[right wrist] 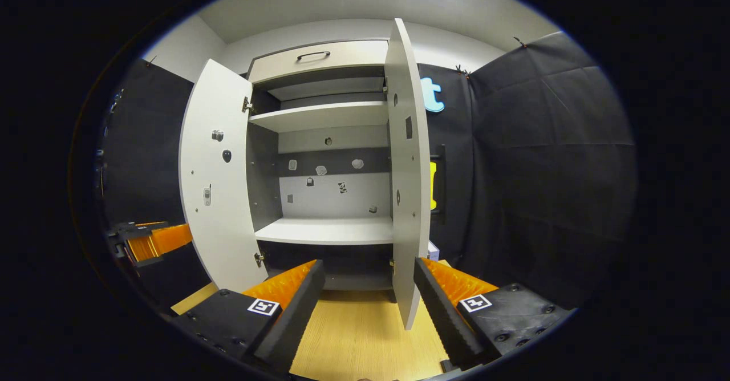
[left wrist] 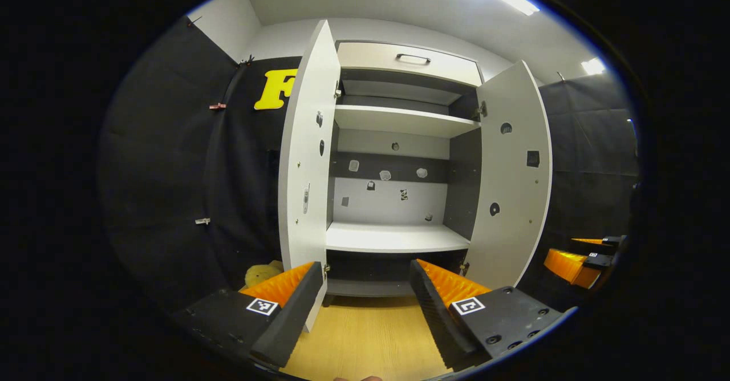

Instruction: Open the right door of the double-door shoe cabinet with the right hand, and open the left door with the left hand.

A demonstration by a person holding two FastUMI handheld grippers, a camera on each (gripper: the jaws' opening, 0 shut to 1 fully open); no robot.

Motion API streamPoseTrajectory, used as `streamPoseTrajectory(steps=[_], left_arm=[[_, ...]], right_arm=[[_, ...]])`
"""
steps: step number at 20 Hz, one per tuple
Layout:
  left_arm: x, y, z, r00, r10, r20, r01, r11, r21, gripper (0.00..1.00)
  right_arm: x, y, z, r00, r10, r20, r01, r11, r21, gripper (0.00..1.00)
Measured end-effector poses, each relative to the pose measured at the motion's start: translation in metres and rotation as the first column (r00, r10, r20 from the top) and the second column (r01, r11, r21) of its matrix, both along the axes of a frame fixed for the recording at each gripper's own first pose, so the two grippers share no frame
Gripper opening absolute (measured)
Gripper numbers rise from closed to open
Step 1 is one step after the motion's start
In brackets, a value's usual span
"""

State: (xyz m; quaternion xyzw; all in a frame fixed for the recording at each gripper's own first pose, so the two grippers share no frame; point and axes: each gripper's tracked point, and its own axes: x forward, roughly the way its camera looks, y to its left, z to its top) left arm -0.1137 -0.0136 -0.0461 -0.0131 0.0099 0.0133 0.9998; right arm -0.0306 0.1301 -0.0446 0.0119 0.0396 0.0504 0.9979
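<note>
**Both cabinet doors stand open, both my grippers empty**

With both doors swung wide, the shoe cabinet [left wrist: 399,158] stands straight ahead of me on the wooden floor [left wrist: 365,335], its inside laid bare. Across its top runs a drawer front [left wrist: 408,61] with a dark handle. Below that I see an upper shelf [left wrist: 399,121] and a lower shelf [left wrist: 393,237], both bare, and a back panel dotted with small holes and marks.

In the left gripper view, the left door [left wrist: 305,158] stands edge-on to me, its lower corner just behind my left gripper [left wrist: 365,290]; the right door [left wrist: 513,175] shows me its inner face. In the right gripper view it is the reverse: the right door [right wrist: 408,170] is edge-on, reaching down between the fingers of my right gripper [right wrist: 368,290], though I cannot tell whether it touches either one, and the left door [right wrist: 219,175] shows its inner face.

My left gripper is spread wide and holds nothing. My right gripper is spread just as wide, pinching nothing. Each gripper also appears at the far edge of the other's view, low beside the cabinet.

A small yellow object [left wrist: 262,272] lies on the floor behind the left door; I cannot tell what it is.
</note>
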Motion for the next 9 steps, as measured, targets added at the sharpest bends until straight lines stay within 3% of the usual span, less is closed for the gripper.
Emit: streamPoseTrajectory(steps=[9], left_arm=[[0.0067,-0.0039,0.0009,0.999,-0.047,0.025,0.046,0.999,0.014,0.95]], right_arm=[[0.0003,-0.0017,-0.0057,0.999,-0.042,-0.016,0.042,0.999,0.011,0.99]])
